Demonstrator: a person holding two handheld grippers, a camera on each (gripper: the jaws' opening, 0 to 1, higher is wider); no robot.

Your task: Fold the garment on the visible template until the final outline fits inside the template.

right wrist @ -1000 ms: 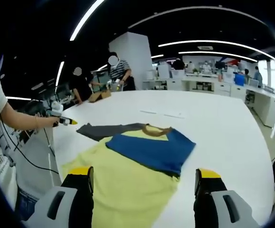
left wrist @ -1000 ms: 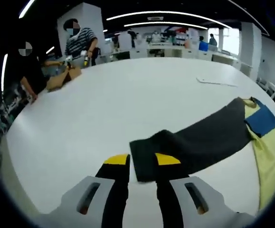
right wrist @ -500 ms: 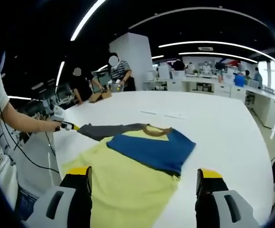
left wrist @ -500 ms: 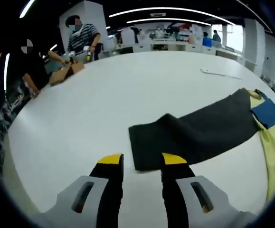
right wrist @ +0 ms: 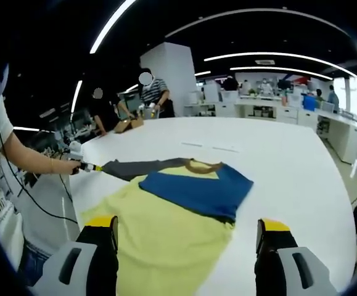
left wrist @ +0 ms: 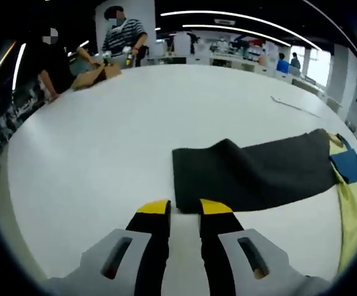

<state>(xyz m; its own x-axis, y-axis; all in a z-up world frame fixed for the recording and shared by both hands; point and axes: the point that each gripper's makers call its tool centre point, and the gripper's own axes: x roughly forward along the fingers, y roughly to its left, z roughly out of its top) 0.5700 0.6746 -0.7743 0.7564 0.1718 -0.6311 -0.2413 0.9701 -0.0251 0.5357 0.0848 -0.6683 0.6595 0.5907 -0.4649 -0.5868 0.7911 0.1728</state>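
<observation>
Two grippers: my left gripper (left wrist: 184, 208) jaws are sitting narrow at the grey sleeve (left wrist: 252, 176) edge; my right gripper (right wrist: 187, 227) jaws are hovering wide over the garment (right wrist: 166, 216) lying on the bench (right wrist: 289, 166).

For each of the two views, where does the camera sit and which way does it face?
Left gripper view: rides the left hand-held gripper, low over the white table, facing the grey sleeve end.
Right gripper view: rides the open right hand-held gripper, facing the yellow shirt body and blue sleeve; the person's forearm shows.
Shared: sleeve, table.
</observation>
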